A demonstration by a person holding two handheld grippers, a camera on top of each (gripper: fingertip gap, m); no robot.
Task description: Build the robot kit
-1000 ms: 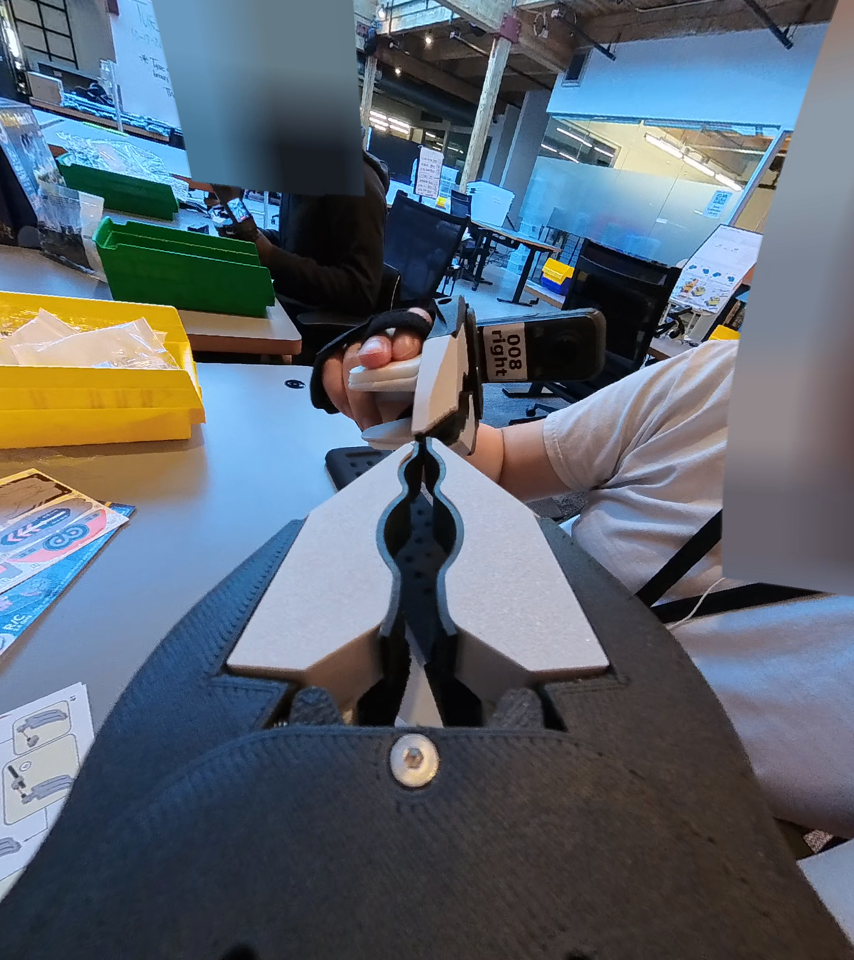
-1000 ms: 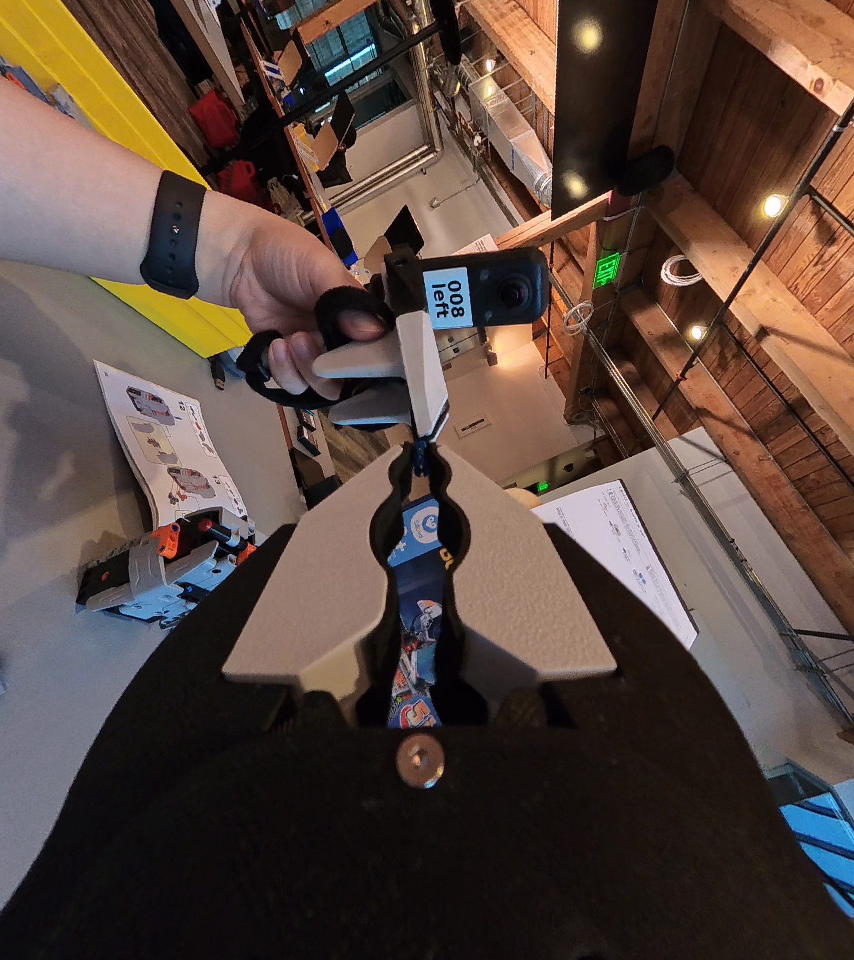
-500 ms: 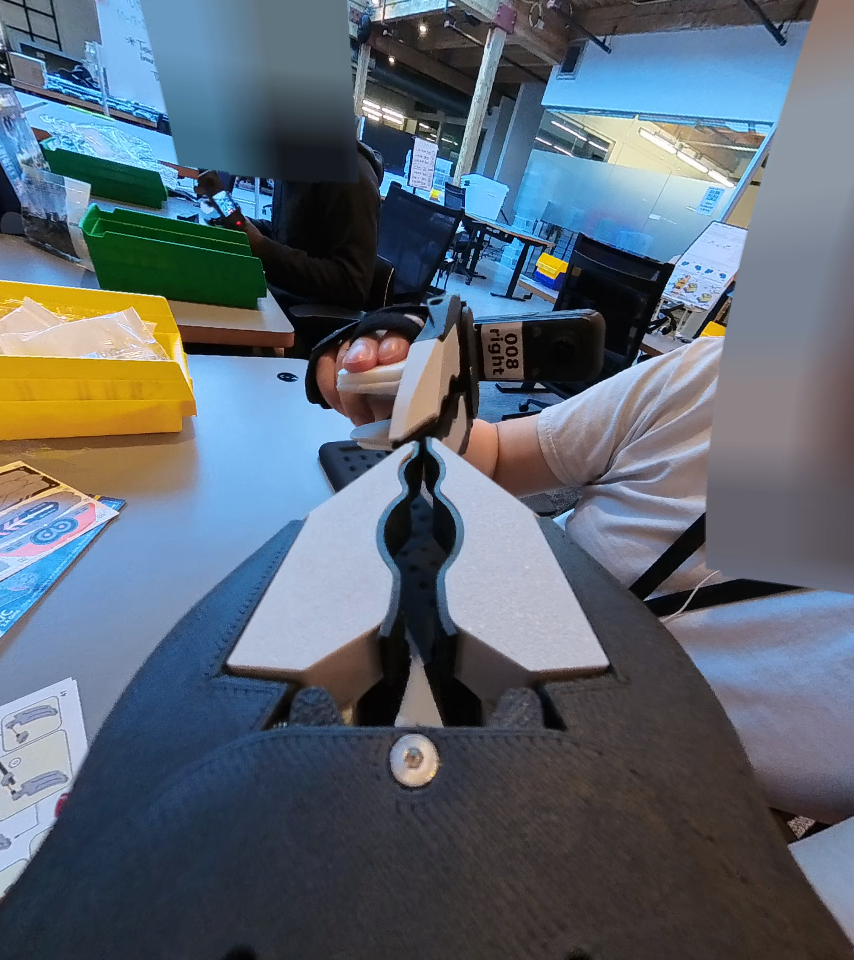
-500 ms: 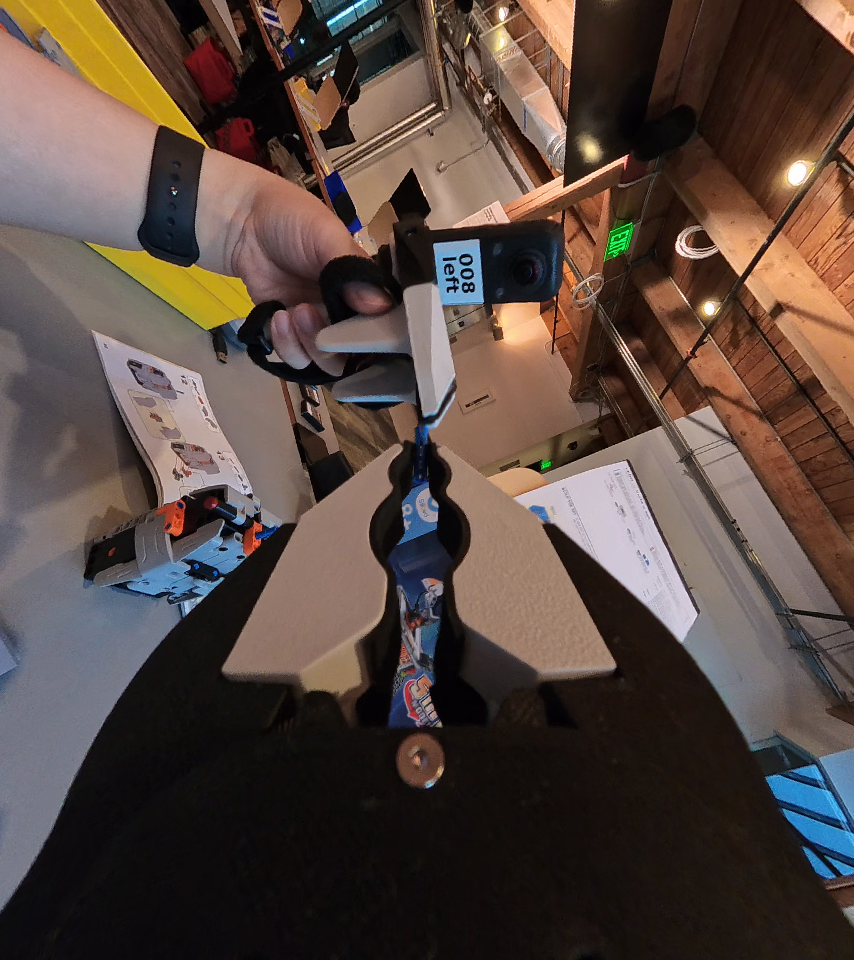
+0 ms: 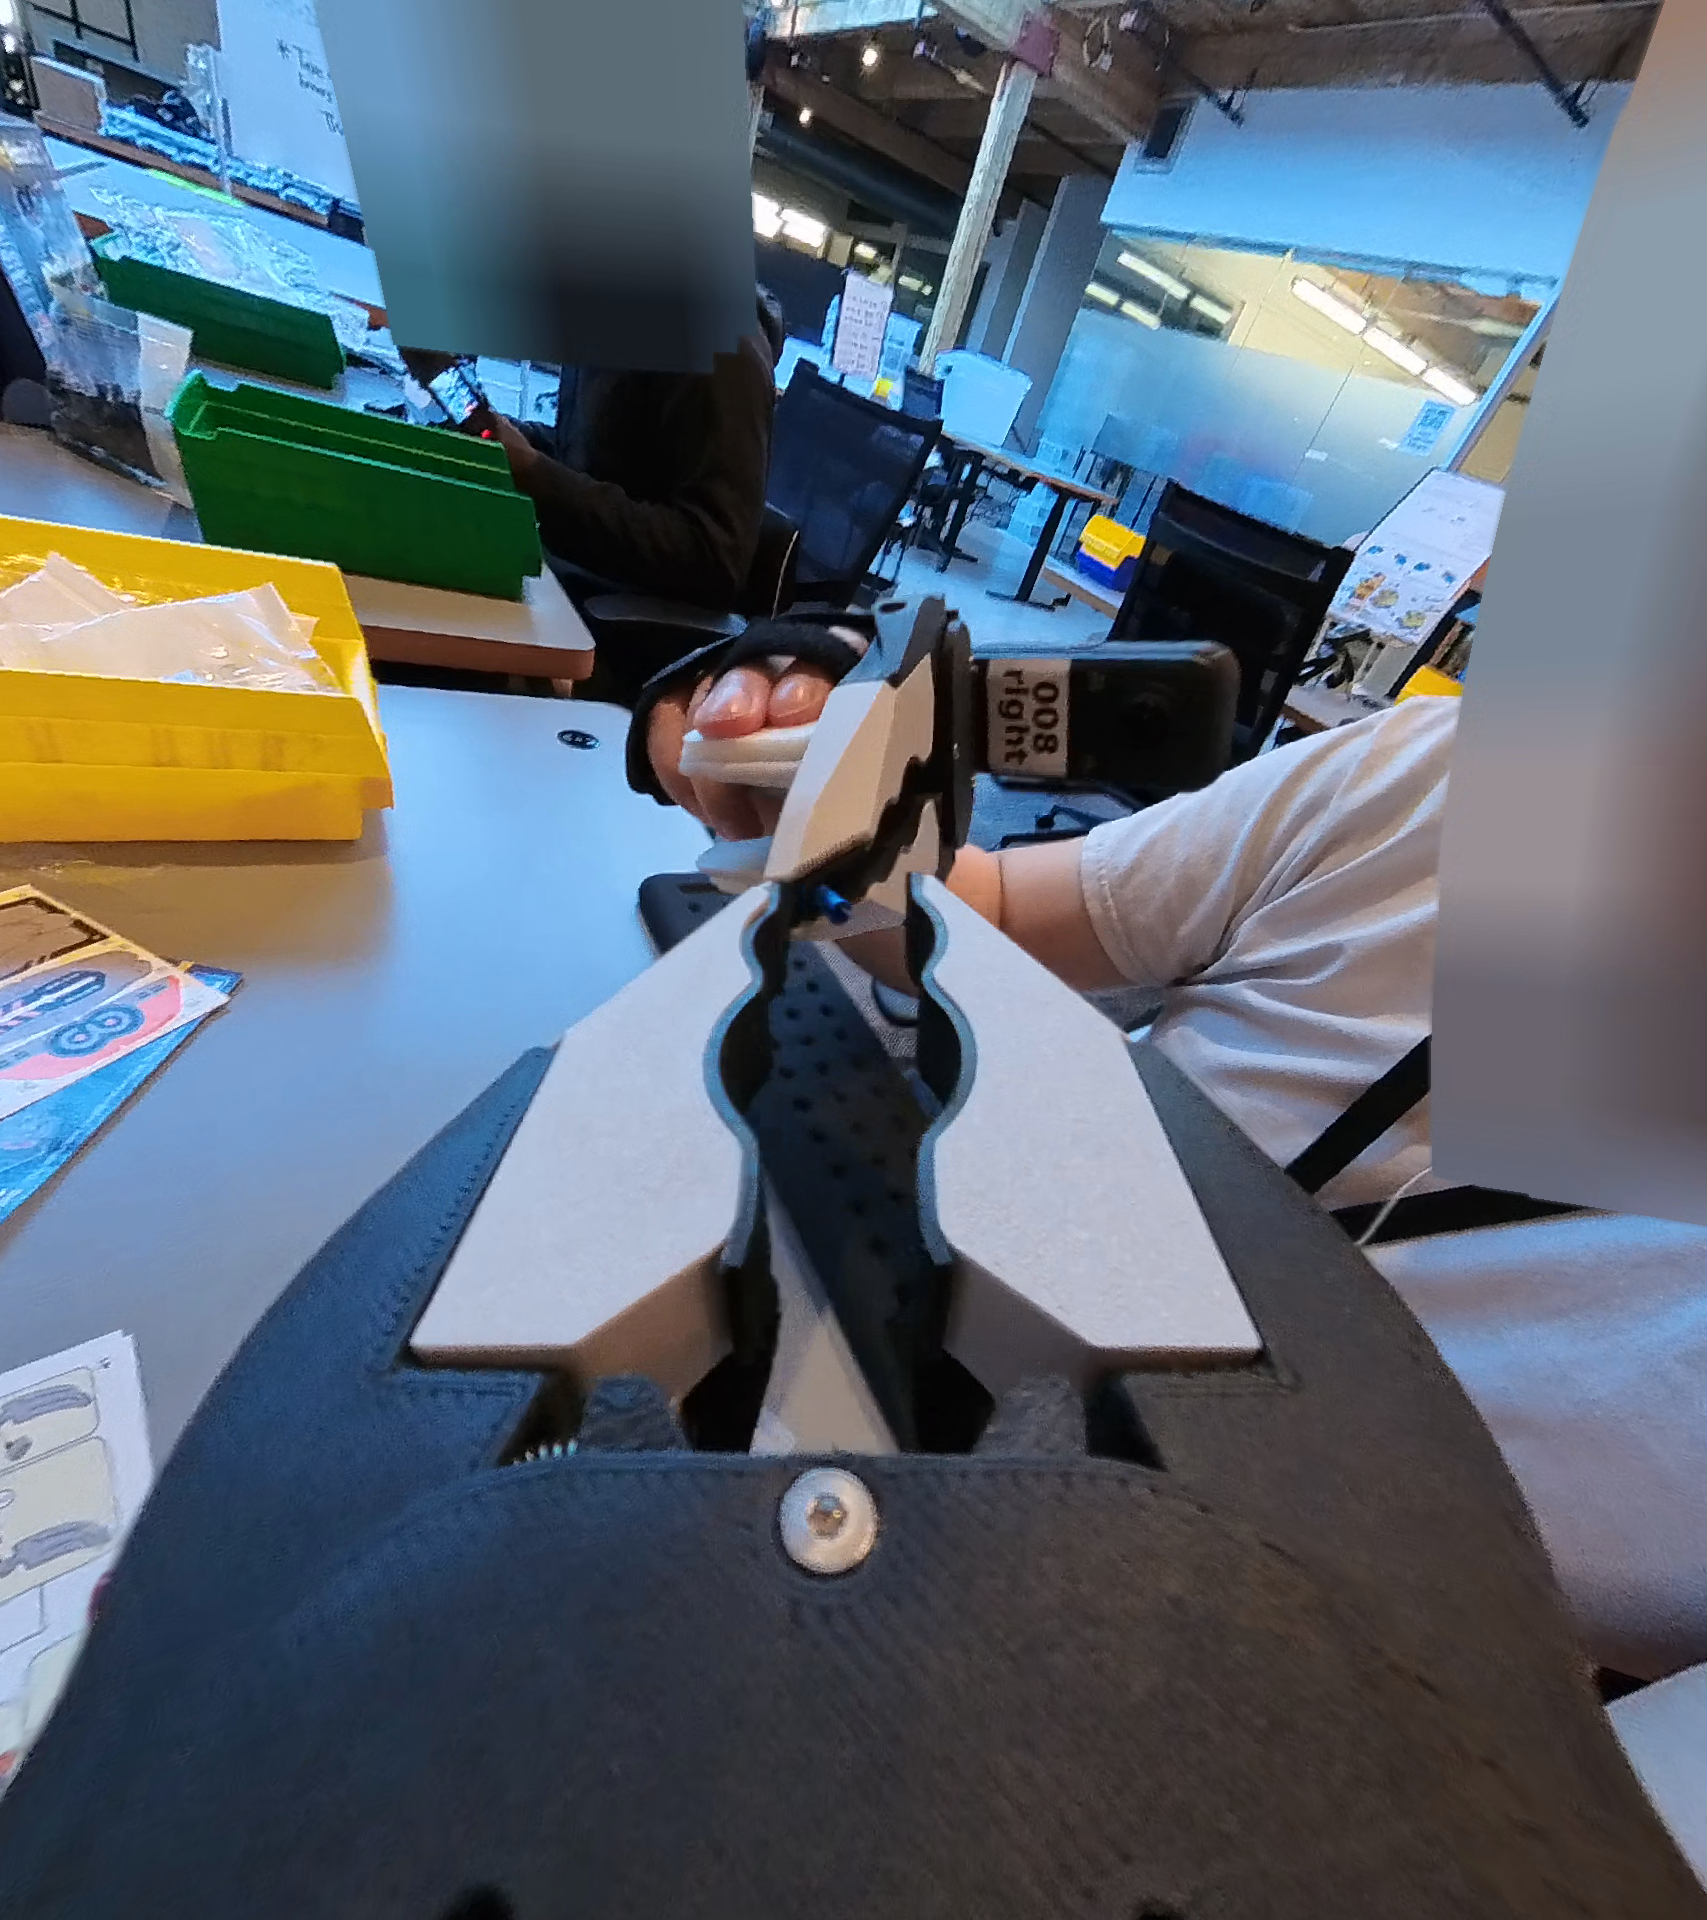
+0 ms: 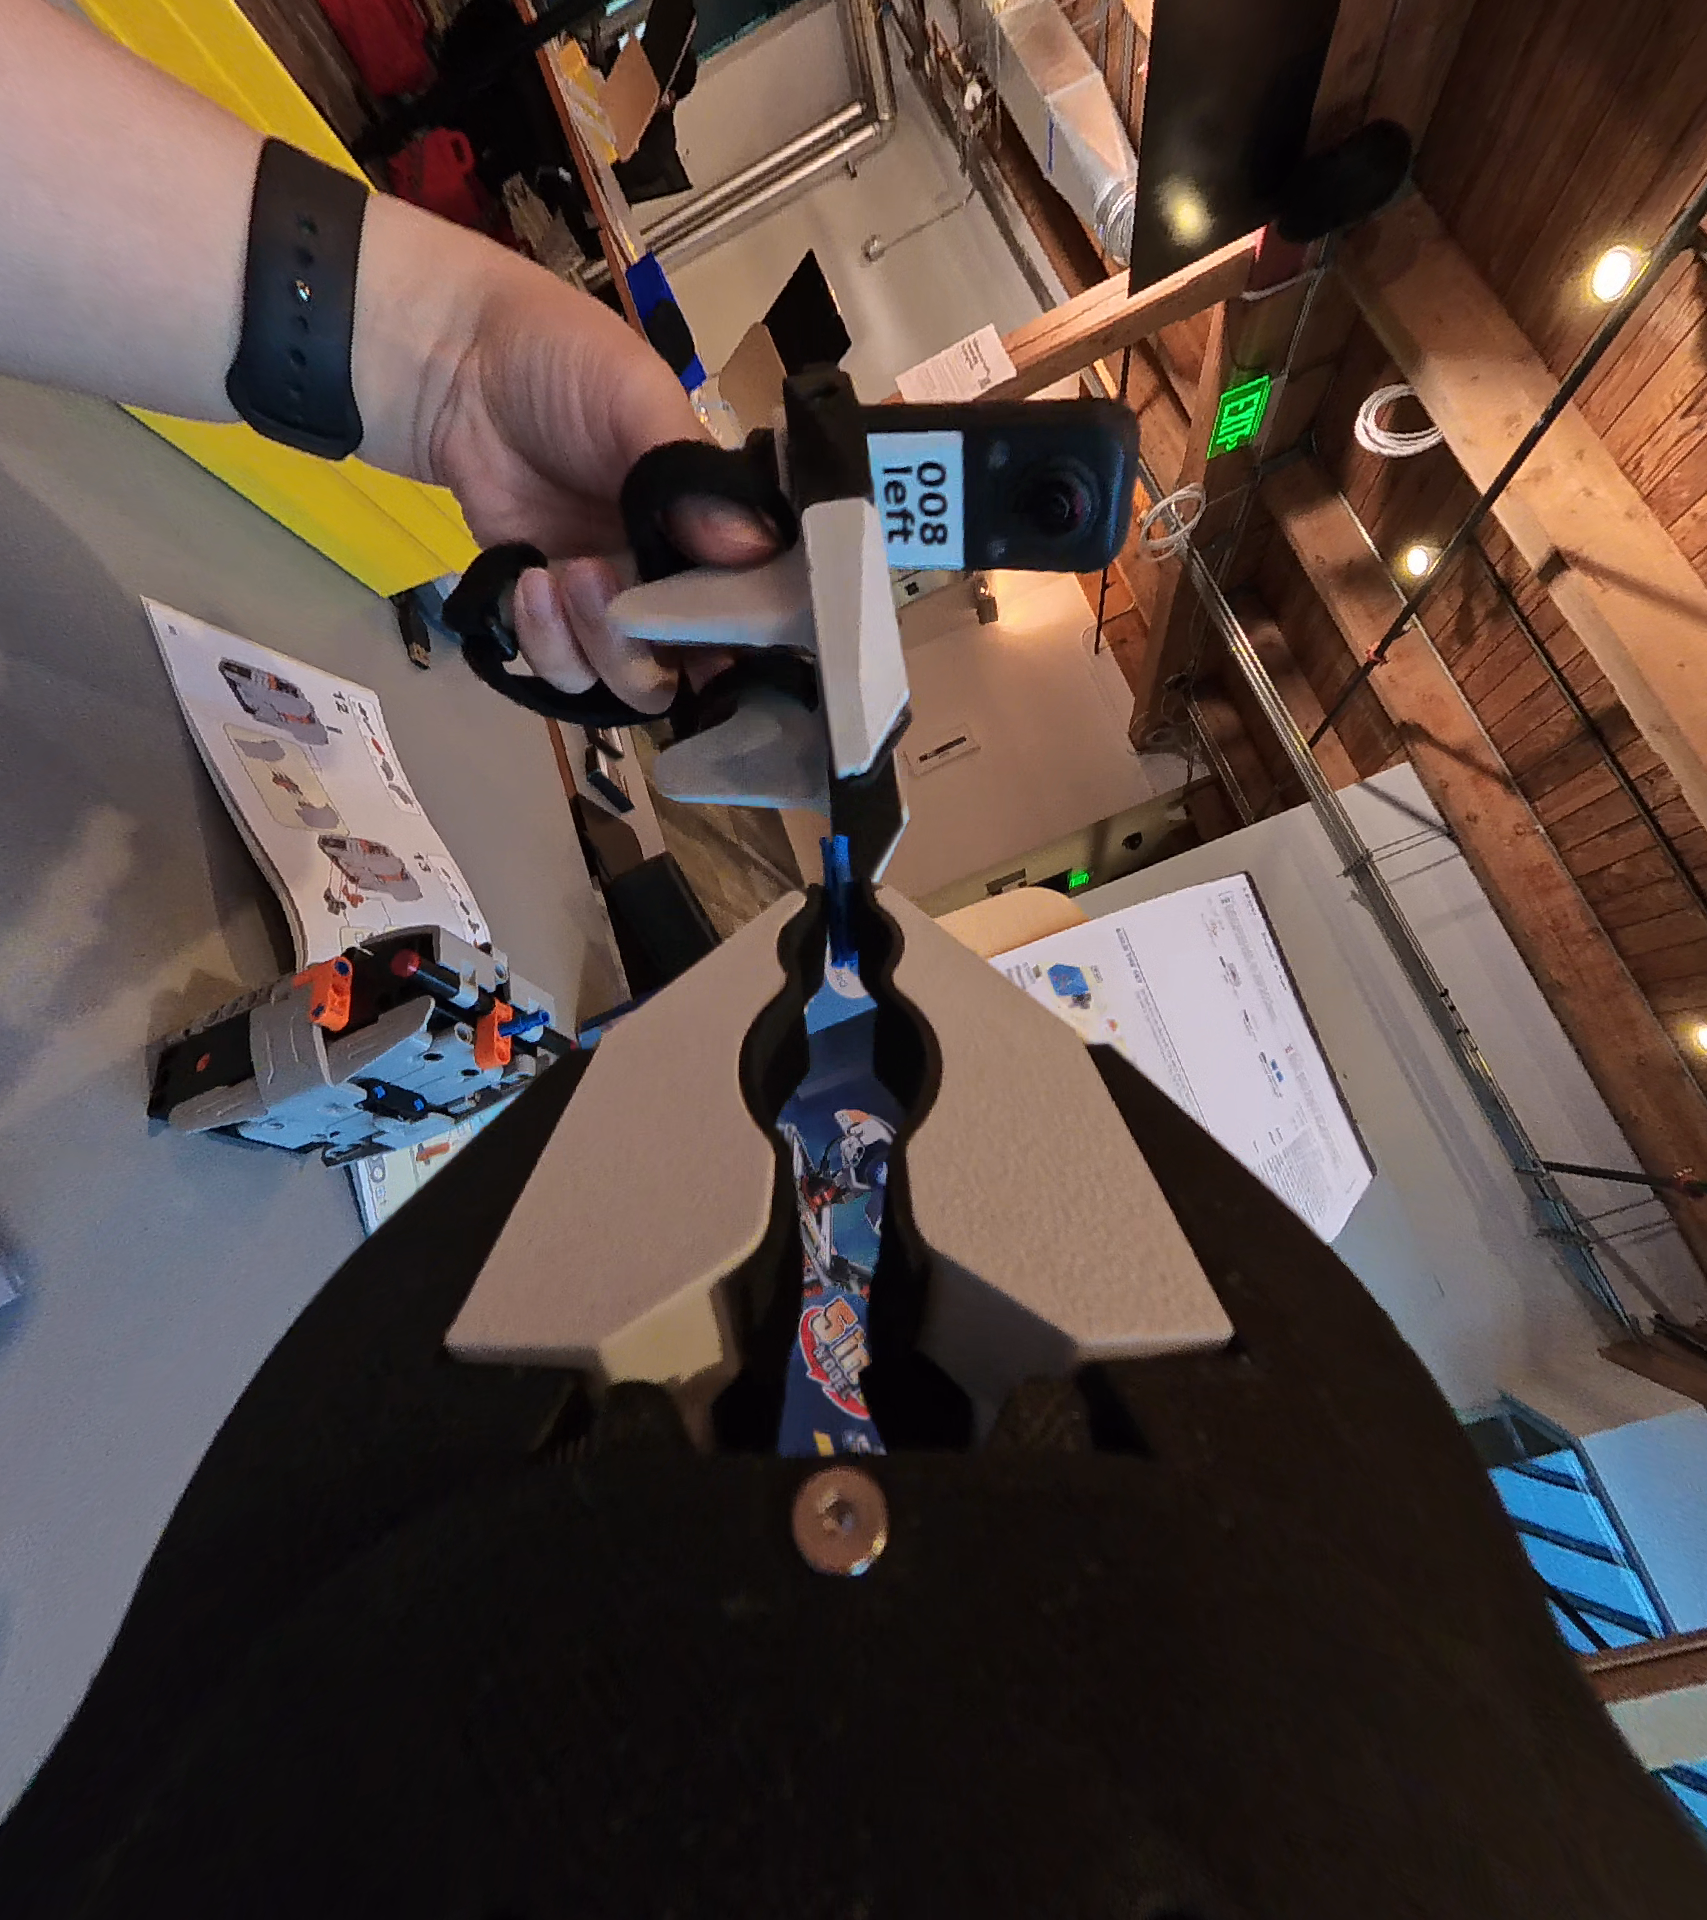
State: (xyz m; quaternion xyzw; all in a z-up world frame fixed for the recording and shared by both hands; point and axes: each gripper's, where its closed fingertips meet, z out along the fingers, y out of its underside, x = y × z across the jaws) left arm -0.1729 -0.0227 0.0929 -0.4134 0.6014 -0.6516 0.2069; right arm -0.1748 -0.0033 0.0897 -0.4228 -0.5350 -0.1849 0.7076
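While both grippers hang tip to tip above the grey table, I read the left gripper as spread: its 2 jaws stand apart with a clear gap at the tips, and they close on nothing. The tip of the right gripper reaches into that gap. Its own jaws are pressed almost together, pinching a small blue pin, the only thing either tool holds. The free end of the pin pokes out toward the left tool's tips. From the left wrist view the pin shows only as a blue speck just inside the left jaws; I cannot tell whether it touches them.

Well below on the table lie a toy brick model and an open instruction booklet, with a yellow bin farther off.
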